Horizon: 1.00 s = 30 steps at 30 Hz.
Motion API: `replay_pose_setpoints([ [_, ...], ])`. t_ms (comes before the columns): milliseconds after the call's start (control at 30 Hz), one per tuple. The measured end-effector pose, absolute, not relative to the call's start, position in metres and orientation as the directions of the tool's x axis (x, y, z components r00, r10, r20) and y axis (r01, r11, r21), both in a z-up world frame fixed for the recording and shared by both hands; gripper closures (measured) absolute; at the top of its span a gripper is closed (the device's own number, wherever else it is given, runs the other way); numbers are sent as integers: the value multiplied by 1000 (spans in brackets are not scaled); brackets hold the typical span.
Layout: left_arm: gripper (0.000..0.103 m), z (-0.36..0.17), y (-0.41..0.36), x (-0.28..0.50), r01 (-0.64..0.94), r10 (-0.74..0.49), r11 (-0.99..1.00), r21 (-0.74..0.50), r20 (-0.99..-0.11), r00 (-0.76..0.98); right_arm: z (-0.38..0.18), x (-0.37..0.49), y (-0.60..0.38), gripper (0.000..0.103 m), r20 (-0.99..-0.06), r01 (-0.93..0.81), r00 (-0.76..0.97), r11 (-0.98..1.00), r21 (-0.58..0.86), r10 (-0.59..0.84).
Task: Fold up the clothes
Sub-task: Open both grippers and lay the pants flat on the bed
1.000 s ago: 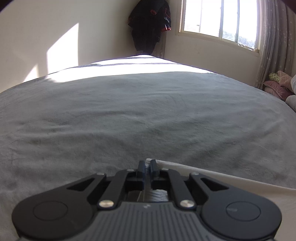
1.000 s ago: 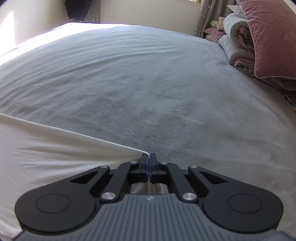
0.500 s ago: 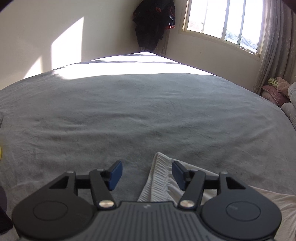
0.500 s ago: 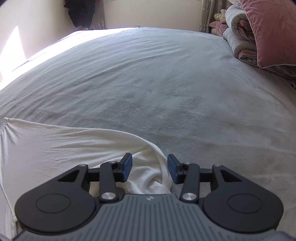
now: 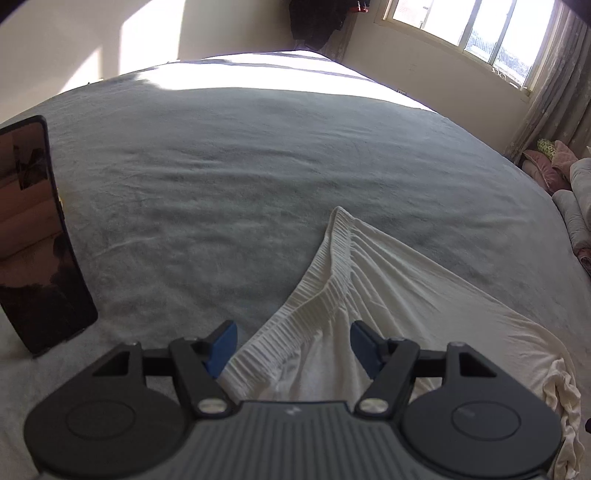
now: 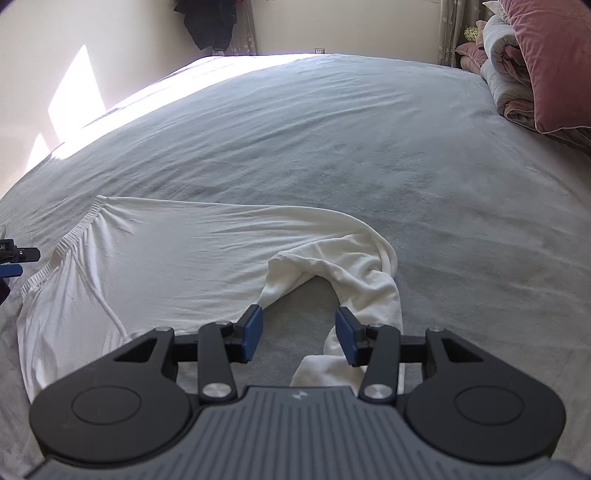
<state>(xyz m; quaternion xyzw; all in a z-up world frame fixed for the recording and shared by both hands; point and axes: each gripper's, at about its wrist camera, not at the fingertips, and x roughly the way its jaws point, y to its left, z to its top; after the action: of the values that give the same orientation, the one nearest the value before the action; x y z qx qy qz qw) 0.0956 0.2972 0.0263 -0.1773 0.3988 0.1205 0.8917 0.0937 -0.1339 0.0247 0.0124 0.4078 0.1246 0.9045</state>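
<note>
White trousers with an elastic waistband lie spread on the grey bed; their leg end is crumpled and curled. My right gripper hovers above that leg end, jaws opening, with bare bed between the blue pads and cloth under the right finger. In the left wrist view the waistband runs below my left gripper. Its jaws are opening too, and the pads do not press the cloth. The left gripper also shows at the right wrist view's left edge.
A dark phone stands propped on the bed to the left of the left gripper. Pink pillows and rolled quilts are stacked along the right side. Dark clothes hang in the far corner beside a window.
Both grippers were shut on the trousers' edge a second ago. They have opened, let go, and drawn back and up; the cloth now lies slack on the bed.
</note>
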Motion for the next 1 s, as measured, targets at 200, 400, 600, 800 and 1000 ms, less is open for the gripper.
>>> replay_pose_setpoints([
  [200,34,19,299,41,-386,-5,868,-314,-781,624,20,40,-129,53,-747,-271,582,942,196,323],
  [400,34,-1,283,-6,-343,-112,845,-411,-762,638,6,-14,-121,52,-777,-326,505,916,232,376],
  [600,34,-3,272,-13,-302,-153,853,-426,-757,635,-3,-70,-119,52,-773,-319,459,894,315,437],
  [800,34,2,263,-20,-261,-189,865,-428,-761,621,-14,-100,-118,52,-733,-220,470,870,442,491],
  [1000,33,9,252,-29,-172,-223,896,-410,-749,623,-26,-110,-110,57,-716,-163,490,859,485,497],
])
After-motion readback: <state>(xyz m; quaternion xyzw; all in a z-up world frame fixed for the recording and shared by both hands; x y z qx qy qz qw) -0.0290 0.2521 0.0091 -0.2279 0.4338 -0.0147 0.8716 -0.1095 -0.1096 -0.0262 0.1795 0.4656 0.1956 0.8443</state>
